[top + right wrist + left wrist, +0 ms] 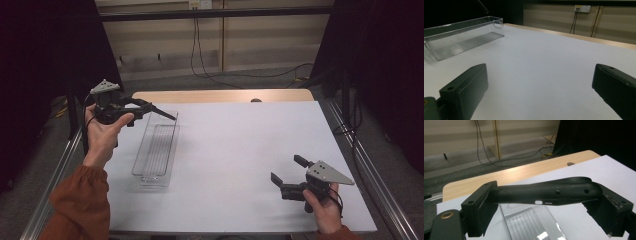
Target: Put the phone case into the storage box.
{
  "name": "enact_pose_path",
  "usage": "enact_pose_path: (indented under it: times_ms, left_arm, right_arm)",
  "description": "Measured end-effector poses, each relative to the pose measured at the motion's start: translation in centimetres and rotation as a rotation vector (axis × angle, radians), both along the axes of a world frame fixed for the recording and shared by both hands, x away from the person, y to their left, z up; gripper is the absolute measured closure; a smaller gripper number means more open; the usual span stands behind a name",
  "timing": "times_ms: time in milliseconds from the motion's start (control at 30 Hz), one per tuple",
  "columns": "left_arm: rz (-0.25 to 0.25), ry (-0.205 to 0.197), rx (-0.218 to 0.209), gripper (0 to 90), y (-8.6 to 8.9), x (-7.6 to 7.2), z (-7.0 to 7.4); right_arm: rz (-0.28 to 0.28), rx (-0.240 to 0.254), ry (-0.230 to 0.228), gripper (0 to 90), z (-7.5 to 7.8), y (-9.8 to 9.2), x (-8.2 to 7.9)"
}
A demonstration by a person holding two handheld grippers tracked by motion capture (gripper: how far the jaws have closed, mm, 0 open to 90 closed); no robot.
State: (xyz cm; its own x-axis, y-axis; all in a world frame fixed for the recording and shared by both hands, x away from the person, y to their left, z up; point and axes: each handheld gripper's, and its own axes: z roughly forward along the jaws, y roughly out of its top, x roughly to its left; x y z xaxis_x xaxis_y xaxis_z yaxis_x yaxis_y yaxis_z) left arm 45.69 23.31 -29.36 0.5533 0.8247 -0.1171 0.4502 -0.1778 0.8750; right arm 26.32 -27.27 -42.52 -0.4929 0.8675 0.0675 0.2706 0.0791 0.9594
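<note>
left gripper view: black handle between fingers

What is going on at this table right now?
A person holds a two-jaw gripper in each hand at a white-covered table. The left gripper is shut on a long black handle-like part, held in the air above the far end of a clear plastic tray. The right gripper is open and holds nothing, low over the table's near right area, apart from the tray.
</note>
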Motion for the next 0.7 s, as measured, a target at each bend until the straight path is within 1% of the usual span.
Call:
enact_pose_path:
  times_ms: [100,333,500,700]
  left_arm:
    - [0.011,0.006,0.013,14.4,0.0,0.4,-0.2]
    - [0.032,0.016,0.047,14.4,-0.3,0.9,-0.9]
    - [0.057,0.025,0.056,14.4,-0.8,1.3,-1.2]
    - [0.085,0.050,0.066,14.4,-1.4,2.0,-2.0]
  right_arm:
    - [0.001,0.005,0.002,0.0,-0.1,0.0,0.0]
    - [0.006,-0.003,0.006,0.0,-0.1,0.1,0.0]
    - [0.006,-0.008,0.009,0.0,-0.2,0.1,0.0]
    - [0.008,-0.007,0.011,0.0,-0.2,0.1,0.0]
